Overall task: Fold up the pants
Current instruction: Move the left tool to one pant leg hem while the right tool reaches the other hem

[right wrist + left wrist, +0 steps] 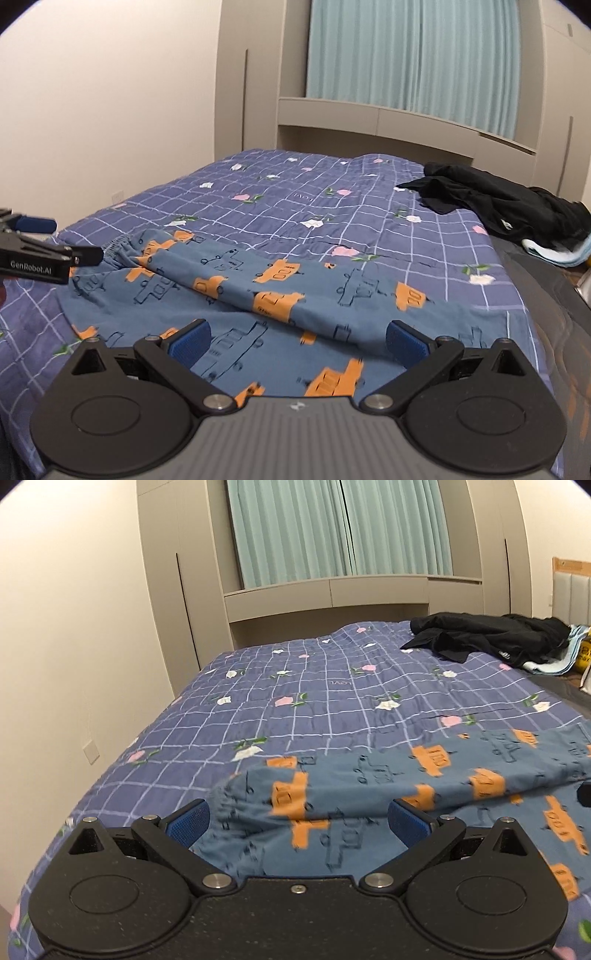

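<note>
Your left gripper with fingers wide apart over the blue pants on the checked bedcover, "GenRobot.AI" on its side, your right gripper also spread apart, holding nothing

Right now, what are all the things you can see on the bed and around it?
pants: one, blue with orange and outlined vehicles, near end of the bed, partly folded over
quilt: one, purple-blue grid with pink and white flowers, covering the bed
black clothes: one heap, far right of the bed
towel: one, light blue, under the black clothes
curtains: pale green, closed, behind the bed
cabinets: beige, around the window
left tool: black with blue pads, open, over the pants' waistband end
right tool: black and grey, blue pads, open, over the pants
</note>
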`<move>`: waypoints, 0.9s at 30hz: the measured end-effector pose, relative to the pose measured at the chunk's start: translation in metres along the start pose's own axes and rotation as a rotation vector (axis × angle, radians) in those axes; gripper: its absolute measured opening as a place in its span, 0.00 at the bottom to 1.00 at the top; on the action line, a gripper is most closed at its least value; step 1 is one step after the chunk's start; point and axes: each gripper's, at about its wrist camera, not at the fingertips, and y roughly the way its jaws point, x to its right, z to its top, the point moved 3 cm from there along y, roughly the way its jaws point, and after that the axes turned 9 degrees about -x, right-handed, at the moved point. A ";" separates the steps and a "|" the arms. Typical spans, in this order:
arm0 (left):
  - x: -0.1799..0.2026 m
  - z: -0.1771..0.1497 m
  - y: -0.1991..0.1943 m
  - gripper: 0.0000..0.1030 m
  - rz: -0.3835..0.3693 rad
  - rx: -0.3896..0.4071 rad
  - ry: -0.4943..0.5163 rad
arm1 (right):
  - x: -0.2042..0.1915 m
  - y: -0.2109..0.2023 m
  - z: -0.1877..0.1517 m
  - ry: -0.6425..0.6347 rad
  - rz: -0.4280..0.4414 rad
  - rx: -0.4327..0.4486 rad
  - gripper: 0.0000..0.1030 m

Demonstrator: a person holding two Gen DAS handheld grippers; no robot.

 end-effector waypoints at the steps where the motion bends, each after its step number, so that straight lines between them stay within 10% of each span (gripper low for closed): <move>1: -0.002 0.004 0.006 1.00 0.003 -0.005 0.003 | 0.003 0.007 0.006 -0.014 0.006 -0.011 1.00; 27: -0.028 0.090 0.193 1.00 0.002 -0.176 0.214 | 0.087 0.199 0.092 -0.100 0.200 -0.242 1.00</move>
